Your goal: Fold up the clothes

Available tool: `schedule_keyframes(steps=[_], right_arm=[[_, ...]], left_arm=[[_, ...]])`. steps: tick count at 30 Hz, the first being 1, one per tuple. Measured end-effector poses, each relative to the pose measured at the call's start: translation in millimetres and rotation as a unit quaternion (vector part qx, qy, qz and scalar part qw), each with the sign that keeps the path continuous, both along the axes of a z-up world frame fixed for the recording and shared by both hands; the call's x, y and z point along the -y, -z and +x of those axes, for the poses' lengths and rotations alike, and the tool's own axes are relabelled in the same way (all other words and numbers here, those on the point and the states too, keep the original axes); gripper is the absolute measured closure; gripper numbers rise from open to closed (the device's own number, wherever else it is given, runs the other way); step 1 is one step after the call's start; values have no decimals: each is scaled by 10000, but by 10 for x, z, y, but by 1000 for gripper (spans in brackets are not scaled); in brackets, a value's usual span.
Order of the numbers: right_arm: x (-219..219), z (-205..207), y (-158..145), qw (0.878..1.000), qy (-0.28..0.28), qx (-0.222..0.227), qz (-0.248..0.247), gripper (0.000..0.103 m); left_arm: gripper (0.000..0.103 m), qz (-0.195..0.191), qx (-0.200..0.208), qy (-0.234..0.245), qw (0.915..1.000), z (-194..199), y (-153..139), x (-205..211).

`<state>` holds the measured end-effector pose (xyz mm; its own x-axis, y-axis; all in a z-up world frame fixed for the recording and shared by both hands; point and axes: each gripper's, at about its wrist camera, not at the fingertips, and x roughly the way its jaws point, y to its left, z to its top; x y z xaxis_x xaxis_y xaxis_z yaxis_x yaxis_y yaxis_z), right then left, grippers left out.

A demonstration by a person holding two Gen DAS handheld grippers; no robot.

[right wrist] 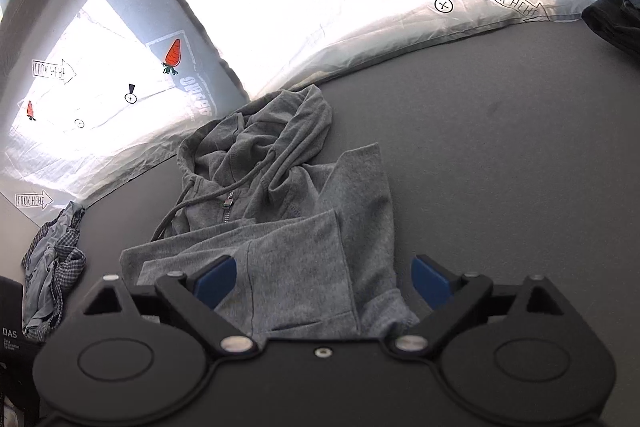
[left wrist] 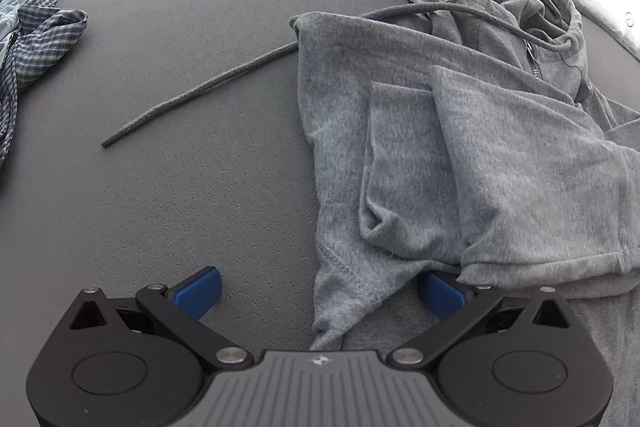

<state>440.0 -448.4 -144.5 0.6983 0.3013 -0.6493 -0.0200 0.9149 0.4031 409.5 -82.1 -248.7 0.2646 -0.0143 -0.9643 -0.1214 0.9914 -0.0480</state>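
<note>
With both the left gripper (left wrist: 320, 293) and the right gripper (right wrist: 324, 281) spread apart over the half-folded grey zip hoodie (left wrist: 460, 155) on the dark grey mat (left wrist: 160, 187), its long loose drawstring (left wrist: 200, 95) may snag and undo the fold.

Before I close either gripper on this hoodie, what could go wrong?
1. The drawstring trails far out over the mat; lifting the hoodie may drag or snag it.
2. The left gripper straddles a bunched hem edge, with a sleeve cuff draped over one finger, so it may pinch several layers.
3. The right gripper hangs open over stacked folds; a shallow grab could undo them.
</note>
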Motion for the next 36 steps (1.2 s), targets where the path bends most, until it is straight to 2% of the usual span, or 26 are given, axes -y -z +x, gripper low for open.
schedule_keyframes(steps=[3,5,8,12,15,17,20,22,25,27,30,32,36], right_arm=[[-1,183,-65,9997,-98,201,-76,0],[-8,359,-97,9993,-137,311,-132,0],[-71,694,-129,9982,-196,432,-354,0],[-249,1212,-116,9926,-88,612,-1048,0],[-405,1629,-10,9862,-49,576,-1554,0],[-484,1915,95,9840,35,444,-1725,0],[-521,2238,232,9843,126,284,-1735,0],[-562,2441,341,9818,144,140,-1889,0],[-586,2654,501,9715,270,-358,-2326,0],[-529,2733,565,9704,321,-596,-2318,0],[-413,2759,544,9738,432,-663,-2133,0],[-357,2710,461,9751,541,-519,-2088,0],[-318,2498,250,9736,755,-73,-2153,0]], left_arm=[[0,-436,392,256,9980,111,-198,-77],[0,-529,788,284,9951,228,-368,-115],[0,-463,1350,231,9895,543,-605,-92],[0,-227,1756,33,9842,1132,-686,-104],[0,191,1851,87,9825,1650,-560,-92],[0,396,1767,40,9835,1902,-481,-102],[0,399,1756,53,9836,2238,-353,-76],[0,392,1727,264,9838,2388,-272,-45],[0,705,1587,444,9838,2565,-120,12],[0,977,1487,435,9831,2658,-37,24],[0,1179,1465,344,9816,2711,-3,-17],[0,1233,1571,326,9793,2709,-50,-23],[0,1555,1948,231,9682,2578,-252,75]])
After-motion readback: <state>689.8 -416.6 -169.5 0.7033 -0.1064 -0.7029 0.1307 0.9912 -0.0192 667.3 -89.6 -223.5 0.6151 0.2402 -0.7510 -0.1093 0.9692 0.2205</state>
